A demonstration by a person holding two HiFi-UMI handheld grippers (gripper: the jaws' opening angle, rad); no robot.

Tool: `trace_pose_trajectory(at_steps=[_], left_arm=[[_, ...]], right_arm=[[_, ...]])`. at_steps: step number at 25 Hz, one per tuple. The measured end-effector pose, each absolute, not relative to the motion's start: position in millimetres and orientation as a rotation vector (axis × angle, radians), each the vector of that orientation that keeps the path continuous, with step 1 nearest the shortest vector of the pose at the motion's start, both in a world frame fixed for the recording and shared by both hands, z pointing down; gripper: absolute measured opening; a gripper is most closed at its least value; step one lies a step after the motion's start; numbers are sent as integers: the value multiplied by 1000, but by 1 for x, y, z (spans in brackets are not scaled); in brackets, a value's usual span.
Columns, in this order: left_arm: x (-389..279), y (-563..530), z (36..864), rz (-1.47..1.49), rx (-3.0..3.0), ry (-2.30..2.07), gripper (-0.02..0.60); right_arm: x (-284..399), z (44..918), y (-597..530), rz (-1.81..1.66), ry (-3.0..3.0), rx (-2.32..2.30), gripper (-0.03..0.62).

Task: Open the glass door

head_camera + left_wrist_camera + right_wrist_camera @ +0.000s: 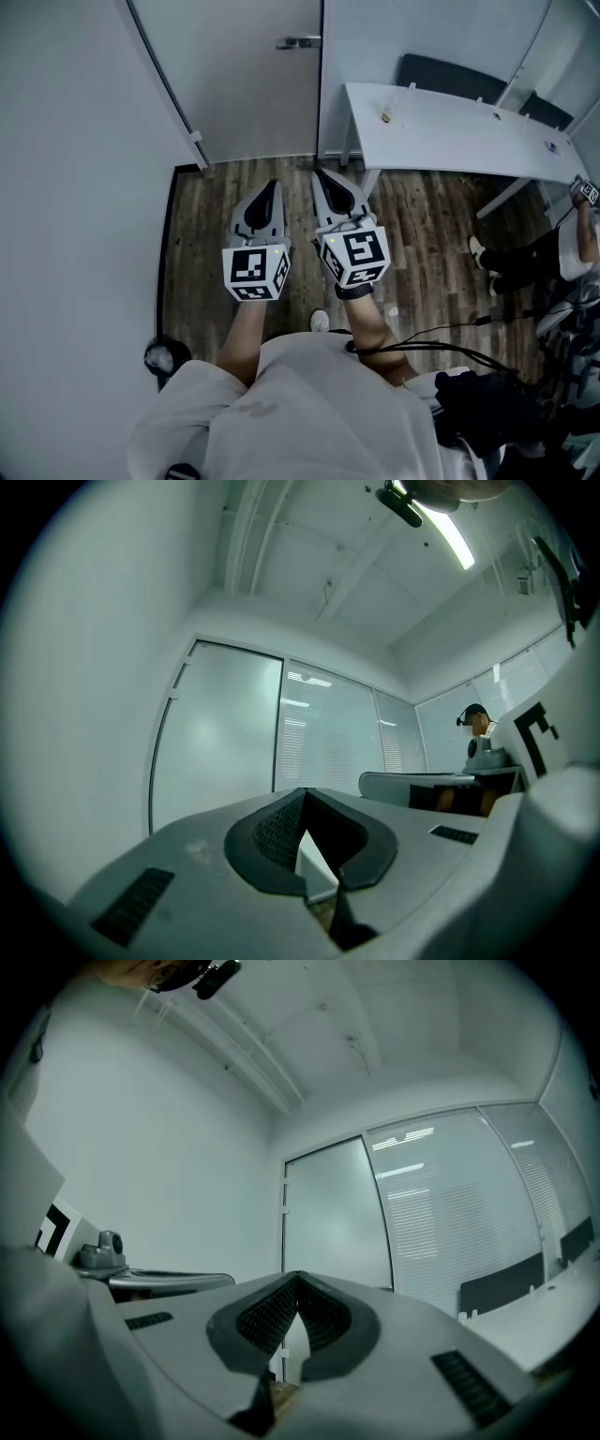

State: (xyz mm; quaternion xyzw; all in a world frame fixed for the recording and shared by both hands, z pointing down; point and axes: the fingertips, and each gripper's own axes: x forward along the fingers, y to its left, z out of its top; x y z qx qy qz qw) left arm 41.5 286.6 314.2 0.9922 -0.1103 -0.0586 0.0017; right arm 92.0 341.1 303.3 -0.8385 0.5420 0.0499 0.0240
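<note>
Wood floor (422, 225) meets a white wall (75, 187) on the left. Beside it the left tongs (272, 186) are closed on nothing and held level, probably just carried forward. The door (244, 84) ahead looks shut, its handle (298, 42) not yet reached. The right tongs (324, 176), likewise closed and empty, point toward it. A worktop (450, 141) stands to the right.

Dark wood-plank floor (422, 225), white table (450, 131) (two dark chairs (450, 75) behind), pale walls (75, 187), perhaps blinds (328, 733).
</note>
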Motion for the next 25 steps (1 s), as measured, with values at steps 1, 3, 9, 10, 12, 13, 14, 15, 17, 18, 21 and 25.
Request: trace_pose_trajectory(at_steps=[1,3,9,10,12,13,14,15,17,18,21,25], left_arm=[[49,286,317,-175,3114,-349,0],[63,285,324,-149,3111,-348,0],[103,280,341,-67,3109,-336,0],[111,276,342,-62,3109,-334,0],[124,265,346,-48,3105,-331,0],[129,258,349,-38,3101,-326,0],[136,250,352,-29,3097,-320,0],[144,242,356,-23,3092,-312,0],[166,225,361,-24,3084,-294,0],[179,217,363,-27,3081,-283,0],[216,192,362,-45,3082,-246,0],[263,146,346,-109,3083,-203,0]], right_arm=[[99,308,340,138,1683,-2588,3],[110,318,337,104,1690,-2574,3],[148,334,326,41,1701,-2538,3],[157,335,323,35,1695,-2538,3],[172,340,314,16,1681,-2542,3],[177,344,310,3,1672,-2549,3],[183,348,305,-9,1664,-2558,3],[190,352,300,-18,1657,-2567,3],[209,357,286,-21,1644,-2587,3],[221,358,279,-18,1635,-2598,3],[256,355,256,1,1605,-2628,3],[299,344,211,36,1578,-2660,3]])
